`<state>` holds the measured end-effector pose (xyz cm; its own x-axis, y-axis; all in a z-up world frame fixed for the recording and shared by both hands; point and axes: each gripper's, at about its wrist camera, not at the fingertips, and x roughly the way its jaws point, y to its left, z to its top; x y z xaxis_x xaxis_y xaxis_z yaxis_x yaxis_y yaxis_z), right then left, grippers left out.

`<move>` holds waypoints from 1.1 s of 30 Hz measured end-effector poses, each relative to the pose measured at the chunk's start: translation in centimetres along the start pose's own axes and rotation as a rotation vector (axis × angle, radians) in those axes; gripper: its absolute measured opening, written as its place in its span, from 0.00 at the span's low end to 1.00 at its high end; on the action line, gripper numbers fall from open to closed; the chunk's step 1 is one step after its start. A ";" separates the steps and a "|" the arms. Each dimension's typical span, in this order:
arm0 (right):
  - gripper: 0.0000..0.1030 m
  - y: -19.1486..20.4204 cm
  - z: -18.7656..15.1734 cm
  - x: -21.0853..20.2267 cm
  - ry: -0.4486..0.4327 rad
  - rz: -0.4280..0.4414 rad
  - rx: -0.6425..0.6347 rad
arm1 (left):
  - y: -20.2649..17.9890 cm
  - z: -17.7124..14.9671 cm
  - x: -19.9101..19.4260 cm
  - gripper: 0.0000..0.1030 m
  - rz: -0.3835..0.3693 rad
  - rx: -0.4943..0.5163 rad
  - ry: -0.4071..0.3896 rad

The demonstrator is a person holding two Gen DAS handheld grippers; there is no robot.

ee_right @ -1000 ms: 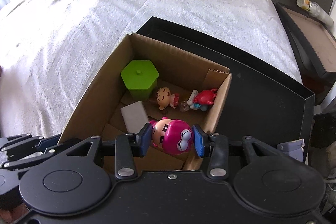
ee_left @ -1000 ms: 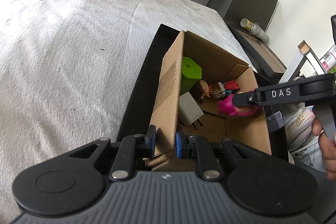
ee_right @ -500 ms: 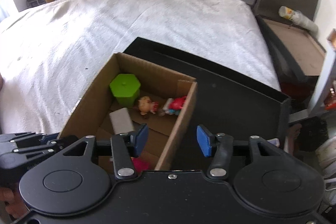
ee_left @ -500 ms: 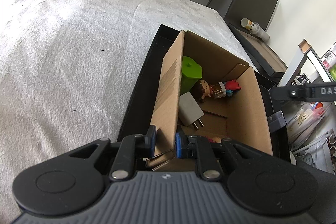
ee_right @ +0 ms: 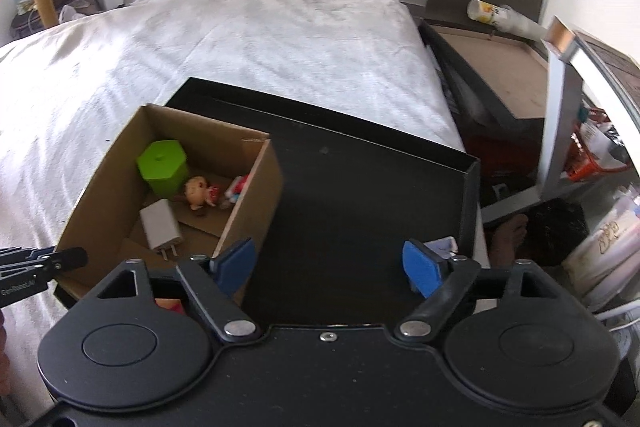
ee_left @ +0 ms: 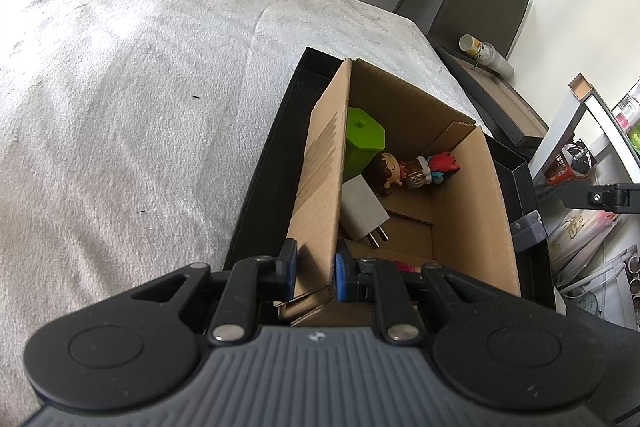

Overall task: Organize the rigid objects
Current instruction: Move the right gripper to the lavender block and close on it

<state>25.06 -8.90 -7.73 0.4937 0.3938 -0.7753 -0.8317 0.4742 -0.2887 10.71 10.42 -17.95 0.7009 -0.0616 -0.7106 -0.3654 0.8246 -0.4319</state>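
Observation:
A cardboard box stands on a black tray. Inside lie a green hexagonal container, a grey plug adapter, a brown-haired figurine and a red toy. A bit of the pink figurine shows at the box's near end. My left gripper is shut on the box's left wall. My right gripper is open and empty above the tray, right of the box.
The tray sits on a white fuzzy cloth. A paper cup lies on a brown board beyond the edge. Clutter and bags lie on the right.
My right gripper let go of the pink figurine into the box, opened wide, and drew back up and to the right. My left gripper kept its hold on the box wall.

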 end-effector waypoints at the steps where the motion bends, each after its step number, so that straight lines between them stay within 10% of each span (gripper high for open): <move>1: 0.82 -0.3 -0.1 0.0 0.000 -0.004 0.006 | 0.0 0.0 0.0 0.17 0.000 0.000 0.000; 33: 0.73 -9.9 -1.6 8.1 0.125 -0.017 0.243 | 0.4 0.1 0.2 0.17 0.001 -0.005 0.004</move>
<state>36.89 -11.66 -11.99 0.4596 0.2914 -0.8390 -0.7307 0.6610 -0.1707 10.76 10.77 -18.22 0.6984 -0.0632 -0.7129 -0.3685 0.8221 -0.4340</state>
